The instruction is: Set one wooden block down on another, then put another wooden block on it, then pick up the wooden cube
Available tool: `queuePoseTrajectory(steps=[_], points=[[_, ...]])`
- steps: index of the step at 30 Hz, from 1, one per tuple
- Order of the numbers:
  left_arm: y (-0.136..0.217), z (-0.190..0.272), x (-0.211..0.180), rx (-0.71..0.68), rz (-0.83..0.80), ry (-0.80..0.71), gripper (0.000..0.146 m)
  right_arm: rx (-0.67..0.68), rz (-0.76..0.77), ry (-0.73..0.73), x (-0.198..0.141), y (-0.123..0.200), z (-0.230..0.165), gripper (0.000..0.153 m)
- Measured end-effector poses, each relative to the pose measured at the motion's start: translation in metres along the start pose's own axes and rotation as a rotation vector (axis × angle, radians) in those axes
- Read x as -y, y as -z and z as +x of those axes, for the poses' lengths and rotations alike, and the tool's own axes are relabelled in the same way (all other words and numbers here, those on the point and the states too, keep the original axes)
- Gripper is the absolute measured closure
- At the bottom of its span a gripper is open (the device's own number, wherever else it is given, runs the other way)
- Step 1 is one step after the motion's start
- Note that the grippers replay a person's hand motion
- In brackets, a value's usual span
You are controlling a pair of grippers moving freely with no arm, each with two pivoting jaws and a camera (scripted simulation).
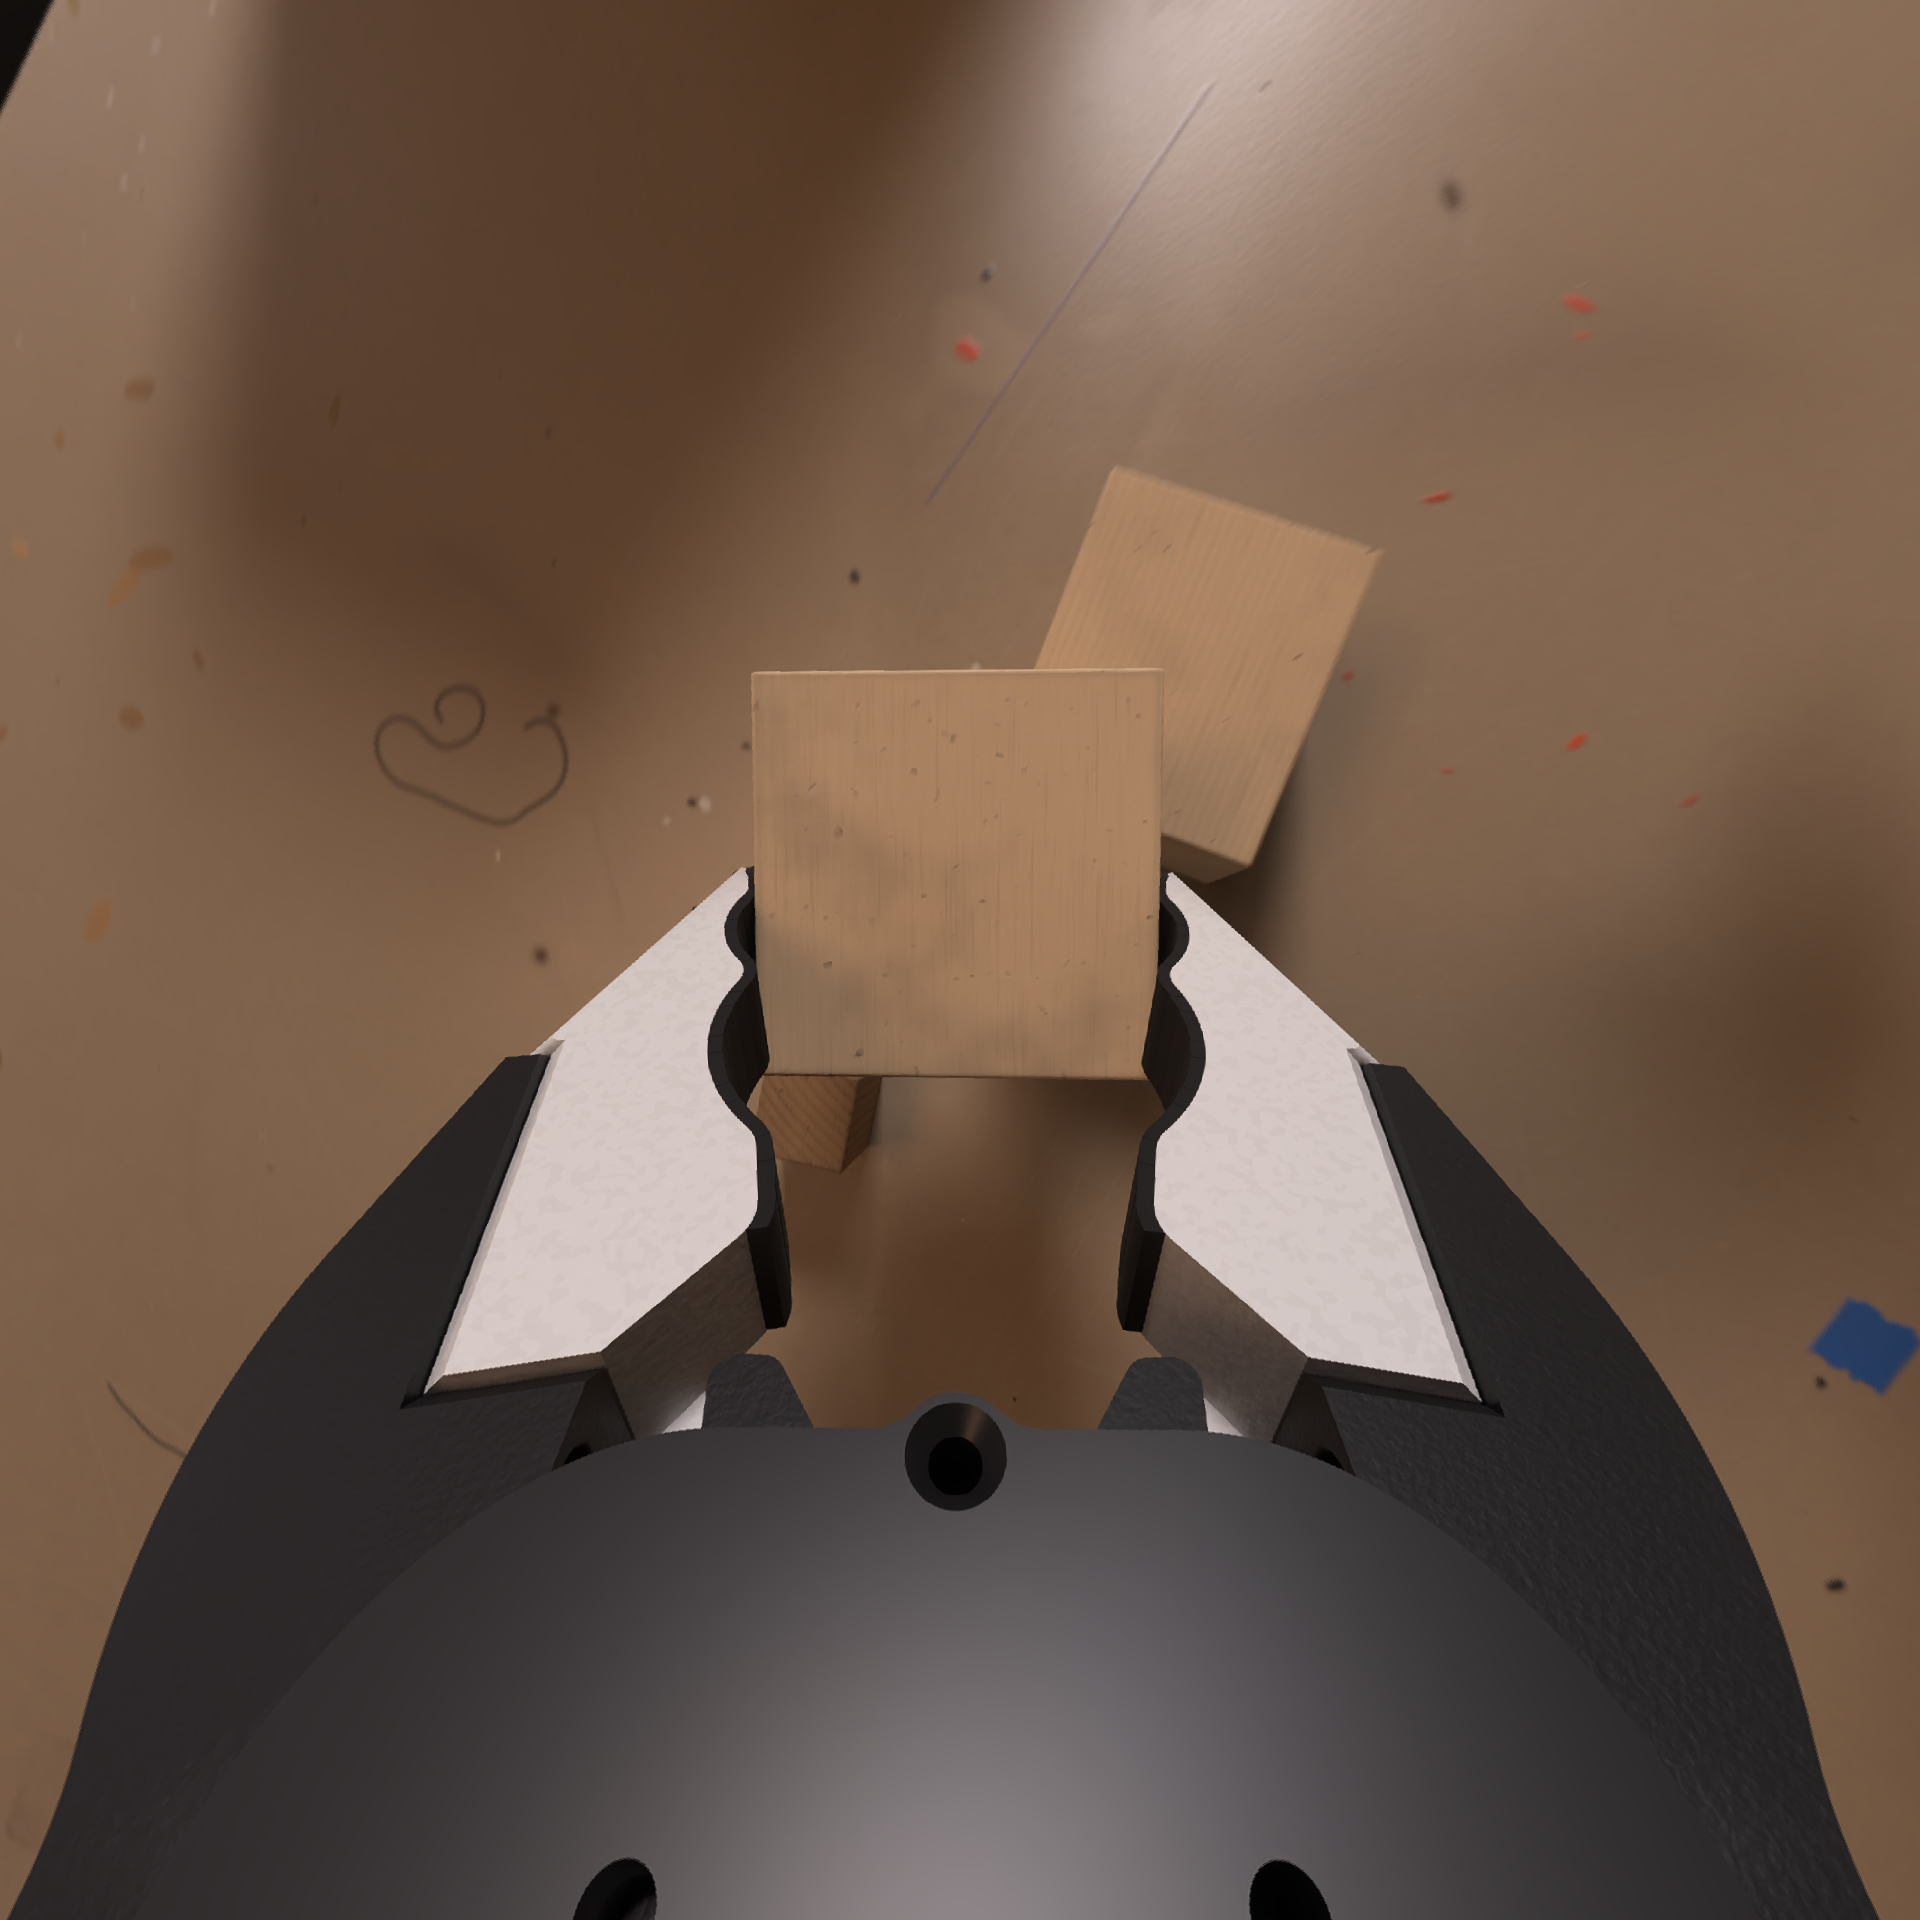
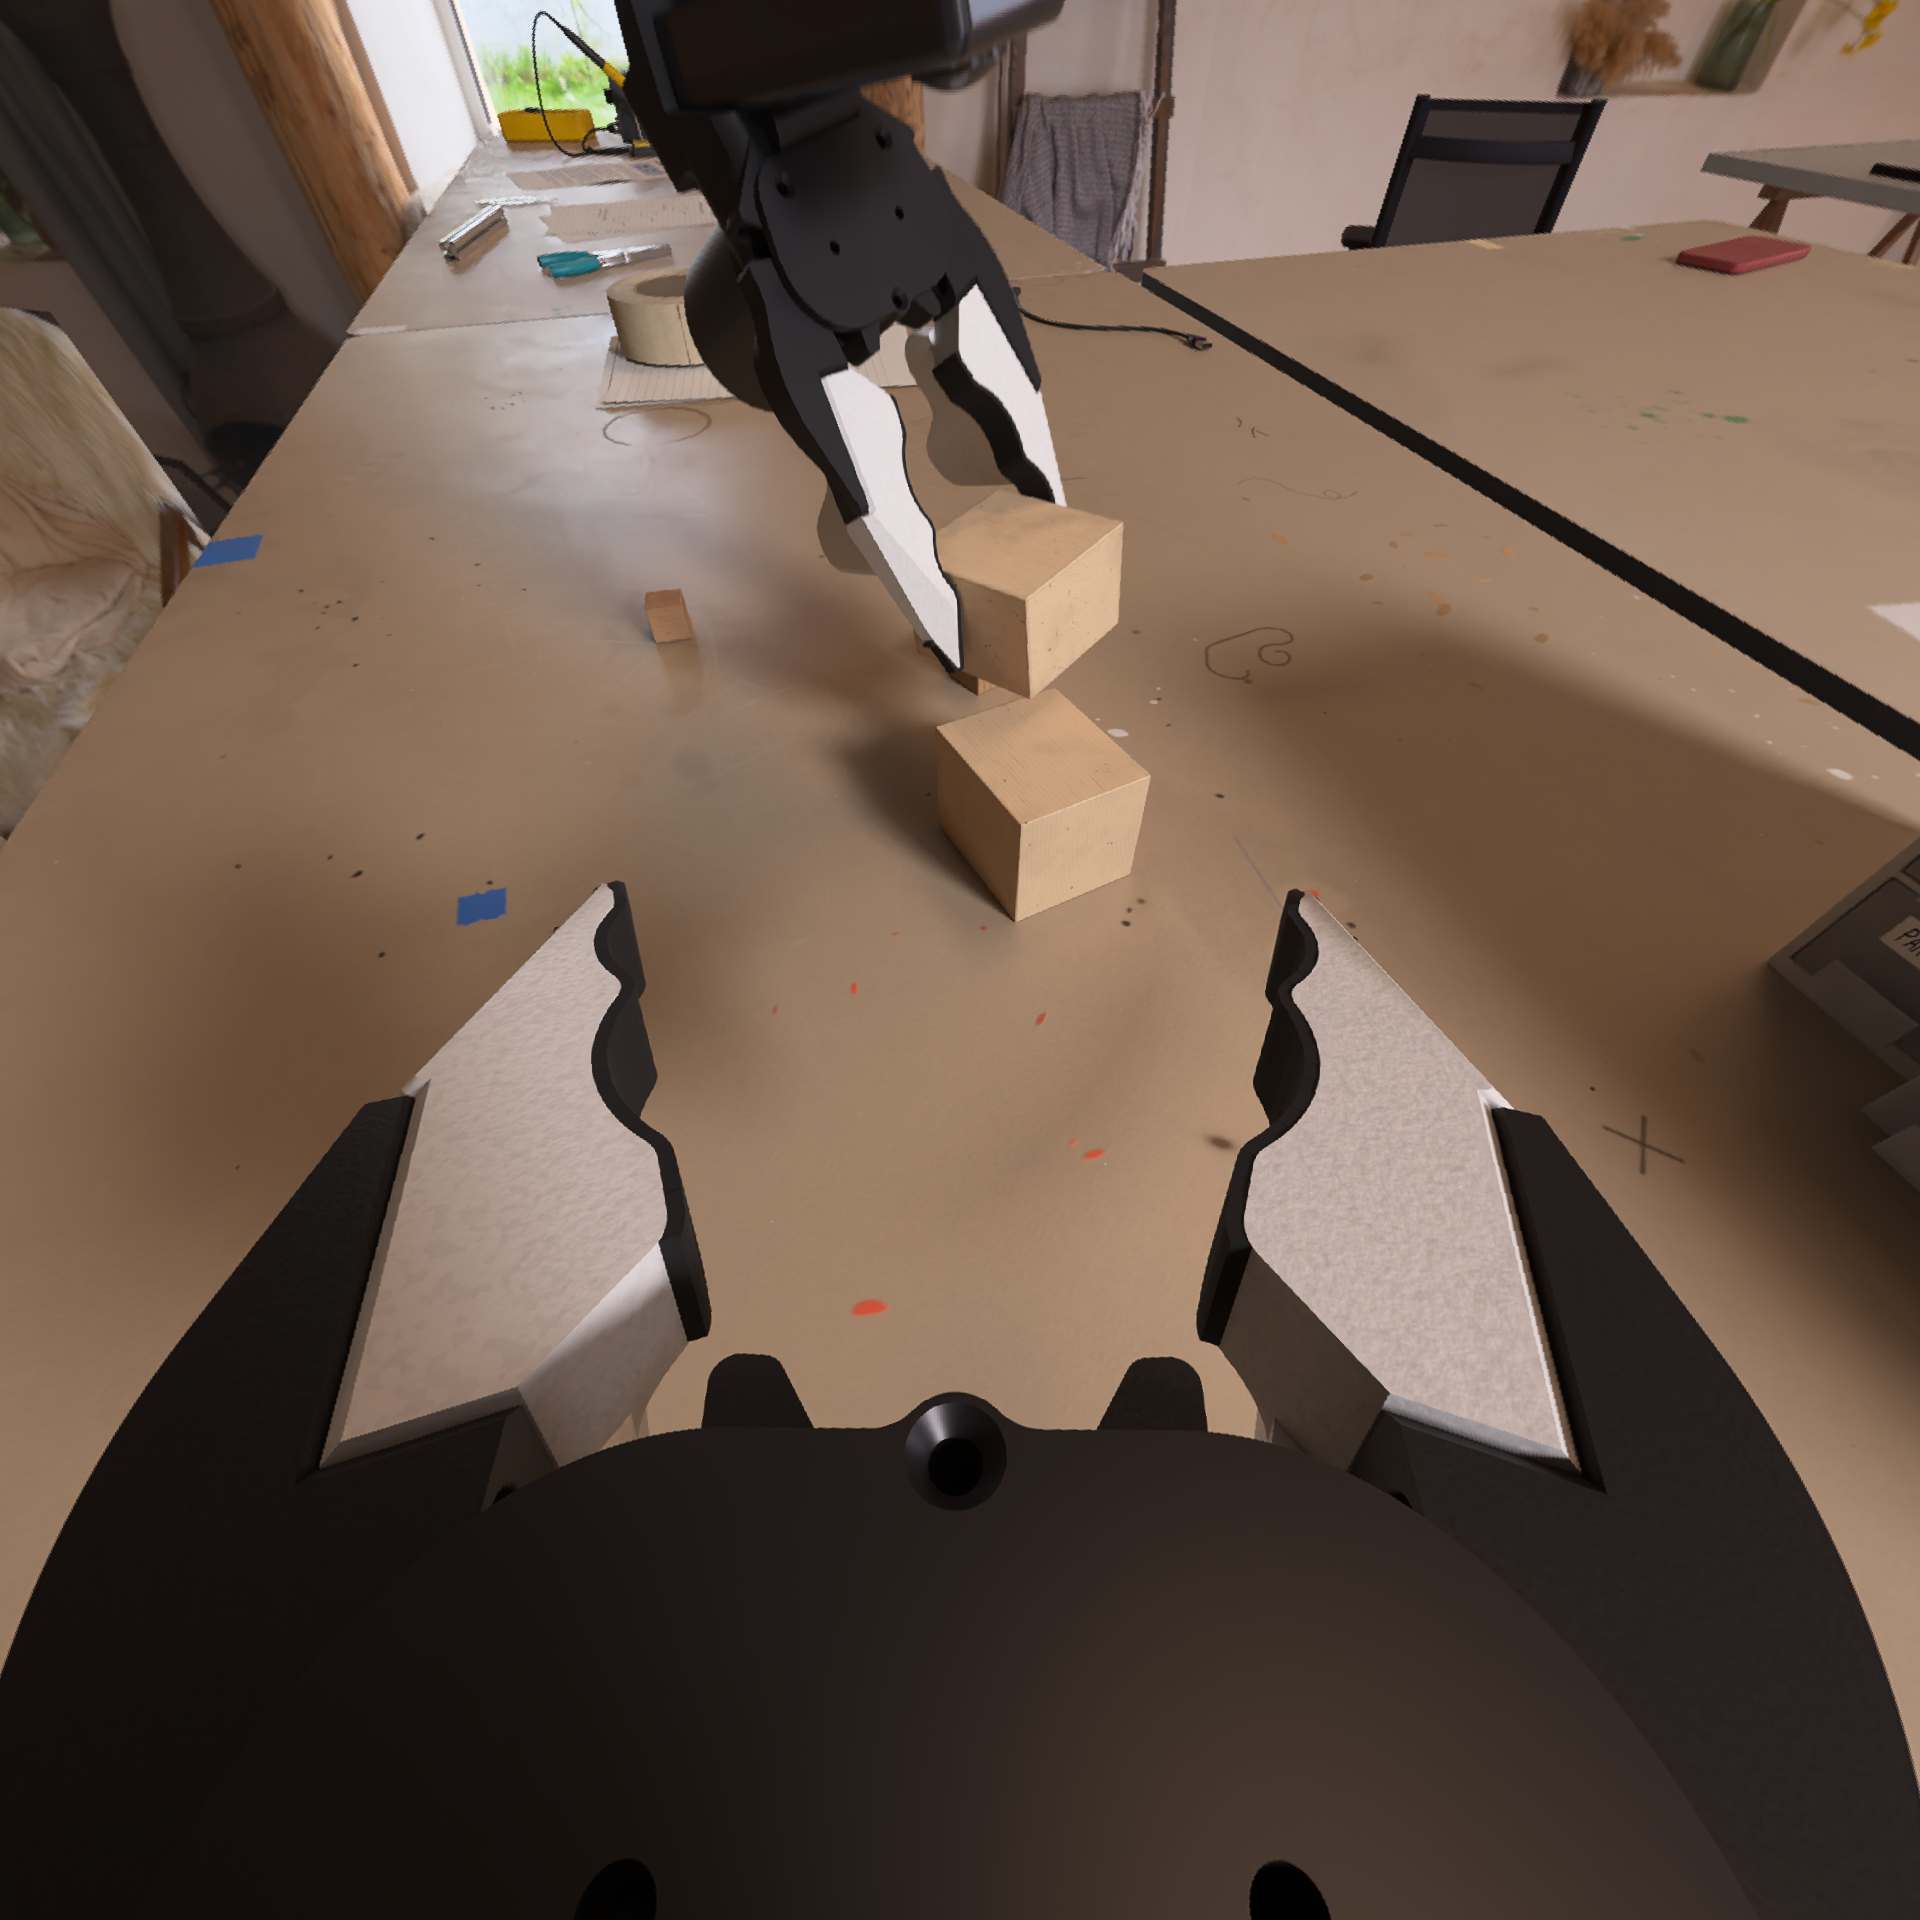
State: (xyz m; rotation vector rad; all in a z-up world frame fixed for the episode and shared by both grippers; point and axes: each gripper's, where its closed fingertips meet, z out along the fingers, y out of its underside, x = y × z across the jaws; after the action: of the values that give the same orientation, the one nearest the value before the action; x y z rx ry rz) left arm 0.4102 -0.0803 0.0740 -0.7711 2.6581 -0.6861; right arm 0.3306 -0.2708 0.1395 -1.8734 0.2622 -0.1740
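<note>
While the left claw grips a large pale wooden block by two opposite side faces, that block hangs clear of the tan, paint-flecked surface, tilted, just above and slightly behind a second large pale wooden block resting on the surface. The placement appears deliberate: the carried block is lined up for lowering onto the resting one, which would make the first tier of the stack, not yet set. From the left wrist view the held block fills the gap between the fingers, with the resting block offset beyond it to the right, so alignment looks incomplete. The left claw slopes down steeply, fingertips lowest. A small wooden cube sits apart on the surface to the left; another small wooden piece shows beneath the held block. The right claw hovers low, near level, its fingers spread wide and empty, pointed toward the blocks from a distance.
</note>
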Motion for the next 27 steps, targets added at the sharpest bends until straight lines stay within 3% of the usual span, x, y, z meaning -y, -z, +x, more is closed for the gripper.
queuePoseTrajectory(steps=[11,27], points=[[0.000,0.045,0.042,-0.249,0.068,-0.178,0.073,0.000,-0.011,0.003,-0.002,0.001,0.000,0.033],[-0.020,0.045,0.040,-0.291,0.025,-0.217,0.073,-0.002,-0.012,-0.010,-0.005,0.001,0.005,0.033]])
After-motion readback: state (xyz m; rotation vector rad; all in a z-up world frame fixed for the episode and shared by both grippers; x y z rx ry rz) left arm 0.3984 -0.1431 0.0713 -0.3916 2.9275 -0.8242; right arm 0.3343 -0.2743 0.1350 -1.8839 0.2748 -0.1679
